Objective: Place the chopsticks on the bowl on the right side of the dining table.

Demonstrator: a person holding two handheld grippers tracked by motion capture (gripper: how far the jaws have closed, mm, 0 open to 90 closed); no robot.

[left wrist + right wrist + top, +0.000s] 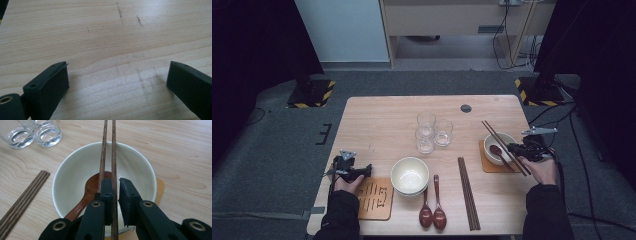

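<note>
Hiding chopsticks' (113, 150) near ends (hand-held gripper (115, 185)).

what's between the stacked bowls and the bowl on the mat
In the high view, chopsticks lie between the stacked bowls and the bowl on the mat.

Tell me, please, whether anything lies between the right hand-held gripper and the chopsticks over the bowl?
Nothing visible does: the right hand-held gripper already has one of the chopsticks between its jaws, above the bowl holding a spoon.

The person wears dark long sleeves. Each hand-held gripper, left (362, 171) and right (513, 148), is black, with brass-ringed screw holes, flat rectangular jaw pads, a trailing cable and a grey three-cornered top plate.
</note>
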